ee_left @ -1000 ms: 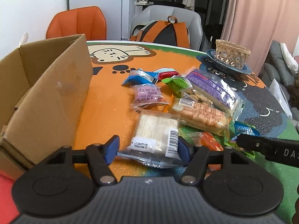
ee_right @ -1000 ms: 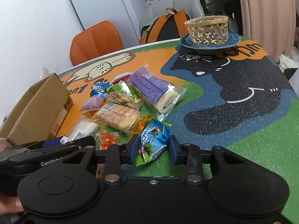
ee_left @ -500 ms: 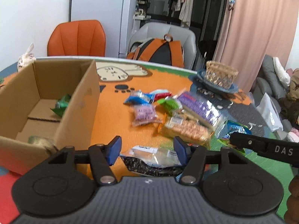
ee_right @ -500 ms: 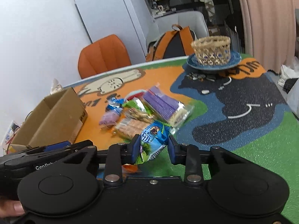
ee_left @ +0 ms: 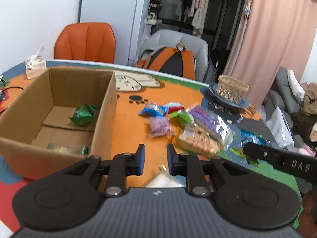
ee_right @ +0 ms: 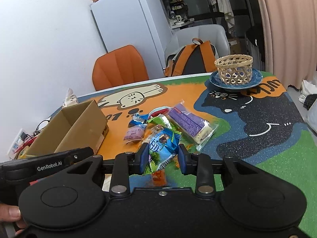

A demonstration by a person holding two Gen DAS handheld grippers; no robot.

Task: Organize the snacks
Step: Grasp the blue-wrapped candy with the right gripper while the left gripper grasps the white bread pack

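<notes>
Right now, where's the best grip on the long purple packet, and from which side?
Probably mid-length across the purple packet, from above, jaws spanning its narrow width. It lies flat and long; its right edge faces bare mat, while the green packet crowds its left.

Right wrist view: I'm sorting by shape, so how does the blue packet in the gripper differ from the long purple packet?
The blue packet is short and puffy; the purple packet is long and flat. The blue packet is clamped in the right gripper; the purple packet lies on the table among other snacks. Both are sealed plastic wrappers.
</notes>
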